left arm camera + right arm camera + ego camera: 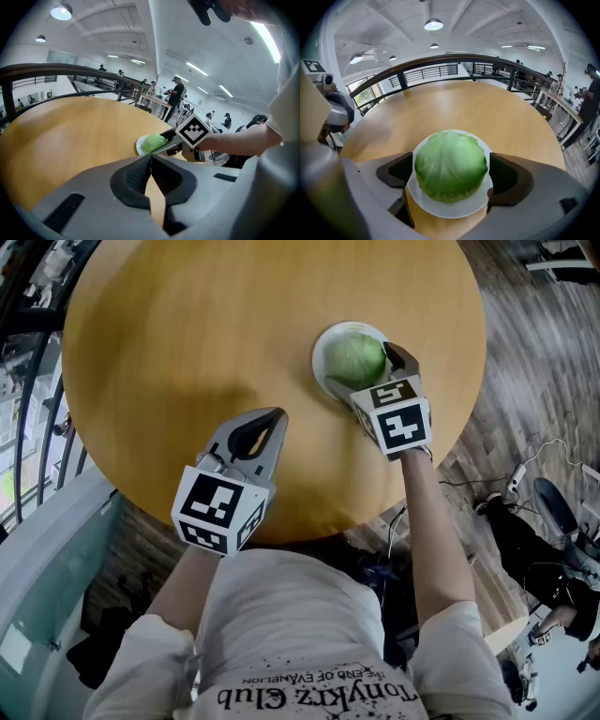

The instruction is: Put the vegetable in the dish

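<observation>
A round green cabbage point(354, 357) rests in a small white dish point(322, 341) near the right edge of the round wooden table point(187, 334). My right gripper point(362, 368) straddles the cabbage, one jaw on each side. In the right gripper view the cabbage point(450, 164) fills the space between the pads, with thin slivers of the dish point(450, 209) showing beside each one, so my right gripper point(451, 174) stands open. My left gripper point(275, 417) is shut and empty over bare wood nearer the front. The left gripper view shows the cabbage point(153, 142) off to the right of my left gripper point(151, 157).
The table's curved edge point(441, 442) runs just behind my right gripper, with wooden floor point(525, 362) beyond it. A dark railing point(440, 63) circles the far side of the table. People stand at desks point(177, 96) in the background.
</observation>
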